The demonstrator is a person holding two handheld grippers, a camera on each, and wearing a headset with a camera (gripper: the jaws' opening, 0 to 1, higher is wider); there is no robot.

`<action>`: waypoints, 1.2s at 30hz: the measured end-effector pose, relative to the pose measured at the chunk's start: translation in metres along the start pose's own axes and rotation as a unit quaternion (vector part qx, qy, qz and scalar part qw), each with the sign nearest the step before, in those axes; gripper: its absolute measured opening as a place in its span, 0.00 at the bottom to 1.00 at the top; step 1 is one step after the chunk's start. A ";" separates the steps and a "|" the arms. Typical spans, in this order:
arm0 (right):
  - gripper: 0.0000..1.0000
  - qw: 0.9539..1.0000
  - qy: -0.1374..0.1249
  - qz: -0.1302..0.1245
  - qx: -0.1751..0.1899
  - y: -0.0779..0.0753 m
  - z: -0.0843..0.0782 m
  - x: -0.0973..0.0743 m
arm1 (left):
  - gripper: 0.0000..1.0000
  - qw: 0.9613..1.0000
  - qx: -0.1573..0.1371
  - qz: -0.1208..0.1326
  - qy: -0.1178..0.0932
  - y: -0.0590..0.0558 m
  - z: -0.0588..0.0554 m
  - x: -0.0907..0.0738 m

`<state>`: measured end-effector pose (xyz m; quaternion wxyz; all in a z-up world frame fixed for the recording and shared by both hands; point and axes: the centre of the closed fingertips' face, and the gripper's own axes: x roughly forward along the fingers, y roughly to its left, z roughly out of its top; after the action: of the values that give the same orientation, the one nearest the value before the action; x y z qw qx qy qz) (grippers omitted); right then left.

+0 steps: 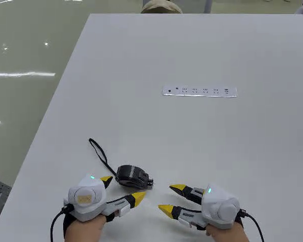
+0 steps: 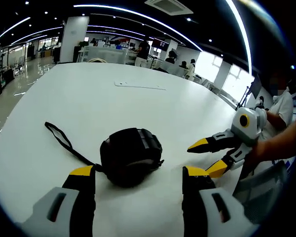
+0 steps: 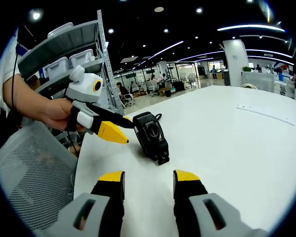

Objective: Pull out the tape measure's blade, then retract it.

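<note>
- A wide white table [image 1: 202,50] stood in an open office, with a glossy pale floor [image 1: 30,75] along its left side.
- A black tape measure [image 1: 133,176] lay on the table close to the near edge, in front of the person holding the tools.
- Its thin black wrist strap [image 1: 99,154] trailed away from the case, up and to the left across the tabletop.
- The blade's end hook [image 1: 150,184] sat at the mouth of the case, on the side facing the right-hand tool.
- The left gripper [image 1: 122,188], white with yellow-tipped black jaws, was held low over the table by the person's left hand [image 1: 83,229].
- Its jaws were spread wide and held nothing. In the left gripper view the case sat between the two tips and just ahead of them. I could not tell whether either tip touched it.
- The right gripper [image 1: 171,198] was held by the right hand [image 1: 224,233], just to the right of the tape measure.
- Its jaws were also parted and gripped nothing. The yellow tips pointed towards the hook end of the case, near it but apart.
- A white power strip [image 1: 199,91] lay flat farther out, well apart from the tape measure.
- In the right gripper view, metal shelving [image 3: 64,59] with grey bins rose behind the person's left arm.
</note>
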<state>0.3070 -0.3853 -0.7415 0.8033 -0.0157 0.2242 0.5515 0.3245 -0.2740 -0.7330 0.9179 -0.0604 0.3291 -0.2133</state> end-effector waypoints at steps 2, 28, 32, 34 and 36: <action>0.39 1.000 0.005 -0.003 -0.001 0.001 -0.001 -0.005 | 0.70 1.000 0.007 -0.005 0.000 -0.003 0.000 -0.002; 0.45 0.999 0.023 -0.028 -0.017 0.007 -0.004 -0.042 | 0.71 0.998 0.052 -0.028 0.023 -0.004 -0.017 -0.036; 0.47 0.999 0.022 -0.035 -0.012 0.008 -0.003 -0.048 | 0.71 0.998 0.056 -0.035 0.024 -0.007 -0.020 -0.041; 0.47 0.999 0.022 -0.037 -0.014 0.009 -0.003 -0.051 | 0.71 0.997 0.058 -0.038 0.027 -0.008 -0.022 -0.043; 0.48 0.999 0.022 -0.039 -0.015 0.010 -0.002 -0.055 | 0.71 0.997 0.058 -0.040 0.026 -0.008 -0.023 -0.046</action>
<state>0.2815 -0.4298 -0.7205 0.8189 -0.0487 0.2322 0.5225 0.2755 -0.2605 -0.7216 0.9017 -0.0145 0.3374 -0.2700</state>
